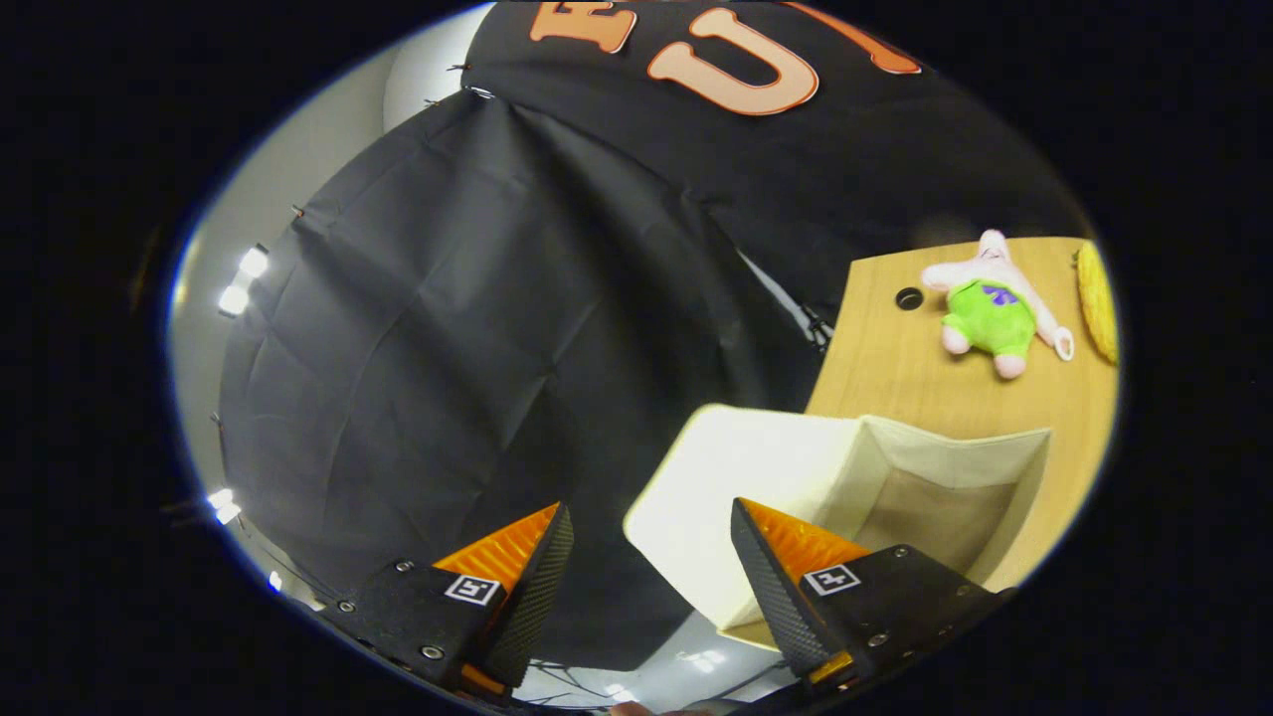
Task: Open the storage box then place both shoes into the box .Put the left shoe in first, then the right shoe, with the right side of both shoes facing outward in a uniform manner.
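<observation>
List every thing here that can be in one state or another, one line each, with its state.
Storage box: open at the top, nothing visible inside, sitting at the table's edge just ahead of the fingers.
Gripper: open, fingers spread apart, holding nothing.
Plush toy: lying flat on the table, beyond the box.
Yellow object: lying on the table beside the toy, too cut off to identify.

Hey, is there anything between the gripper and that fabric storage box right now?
Nothing visible stands in the way. The gripper has its fingers open and empty, and the open cream storage box sits just ahead on the wooden table. The plush toy lies beyond the box.
</observation>
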A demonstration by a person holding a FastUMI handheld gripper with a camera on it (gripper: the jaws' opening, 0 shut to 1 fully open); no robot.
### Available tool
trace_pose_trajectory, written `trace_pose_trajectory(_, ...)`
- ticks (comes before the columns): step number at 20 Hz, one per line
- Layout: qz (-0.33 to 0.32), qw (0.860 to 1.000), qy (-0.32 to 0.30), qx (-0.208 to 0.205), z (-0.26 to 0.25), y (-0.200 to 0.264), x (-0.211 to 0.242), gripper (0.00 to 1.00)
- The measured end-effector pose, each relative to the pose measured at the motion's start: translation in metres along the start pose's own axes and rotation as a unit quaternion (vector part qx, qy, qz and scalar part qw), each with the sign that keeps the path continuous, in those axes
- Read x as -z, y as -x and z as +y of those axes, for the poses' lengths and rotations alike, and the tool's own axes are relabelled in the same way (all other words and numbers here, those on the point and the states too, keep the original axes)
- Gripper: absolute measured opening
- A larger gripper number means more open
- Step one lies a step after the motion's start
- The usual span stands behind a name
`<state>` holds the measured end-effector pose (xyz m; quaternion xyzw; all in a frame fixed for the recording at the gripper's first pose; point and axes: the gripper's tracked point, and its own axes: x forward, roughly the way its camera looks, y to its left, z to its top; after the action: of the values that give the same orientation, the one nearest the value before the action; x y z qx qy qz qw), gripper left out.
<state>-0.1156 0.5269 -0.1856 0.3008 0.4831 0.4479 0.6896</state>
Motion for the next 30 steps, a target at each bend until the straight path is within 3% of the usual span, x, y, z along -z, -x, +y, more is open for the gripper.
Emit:
trace_pose_trajectory(6, -0.039, 0.988, 0.024, 0.149, -0.136, 0.073, 0.008, 0.95)
trace_pose_trajectory(12, -0.051, 0.954, 0.012, 0.296, -0.263, 0.161, 0.044, 0.96)
trace_pose_trajectory(16, -0.017, 0.932, -0.002, 0.363, -0.322, 0.21, 0.098, 0.95)
trace_pose_trajectory(21, 0.021, 0.921, -0.027, 0.389, -0.361, 0.238, 0.154, 0.89)
trace_pose_trajectory(25, 0.041, 0.928, -0.045, 0.367, -0.373, 0.232, 0.182, 0.74)
trace_pose_trajectory(28, 0.061, 0.921, -0.043, 0.383, -0.391, 0.226, 0.197, 0.64)
trace_pose_trajectory(30, 0.062, 0.924, -0.081, 0.369, -0.395, 0.214, 0.204, 0.57)
